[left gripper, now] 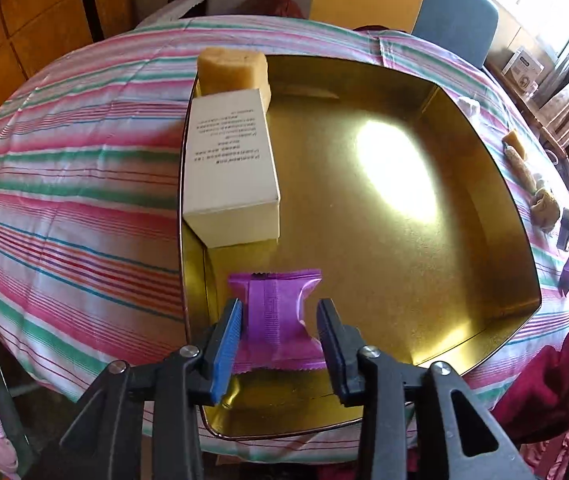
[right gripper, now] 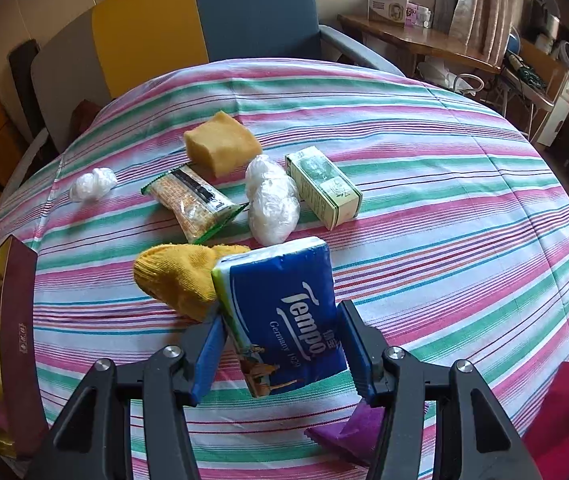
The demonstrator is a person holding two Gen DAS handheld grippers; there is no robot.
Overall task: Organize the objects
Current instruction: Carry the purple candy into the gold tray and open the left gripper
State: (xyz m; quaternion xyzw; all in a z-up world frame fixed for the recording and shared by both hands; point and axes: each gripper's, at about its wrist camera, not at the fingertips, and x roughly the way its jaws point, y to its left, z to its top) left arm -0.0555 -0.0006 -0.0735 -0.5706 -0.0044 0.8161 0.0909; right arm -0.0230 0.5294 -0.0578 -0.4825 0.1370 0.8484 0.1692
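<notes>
In the left wrist view a gold metal tin (left gripper: 484,208) lies open on the striped tablecloth. It holds a white box (left gripper: 230,168) and a tan sponge (left gripper: 232,70) along its left wall. My left gripper (left gripper: 280,322) is open around a purple snack packet (left gripper: 278,316) resting near the tin's front left corner. In the right wrist view my right gripper (right gripper: 280,326) is shut on a blue Tempo tissue pack (right gripper: 284,316), lifted and tilted above the cloth.
On the cloth lie a yellow sock (right gripper: 180,272), a cracker packet (right gripper: 190,200), a tan sponge (right gripper: 222,146), two plastic wads (right gripper: 270,200), a green box (right gripper: 322,186) and a purple packet (right gripper: 348,428). The tin's dark red wall (right gripper: 16,344) stands at the left.
</notes>
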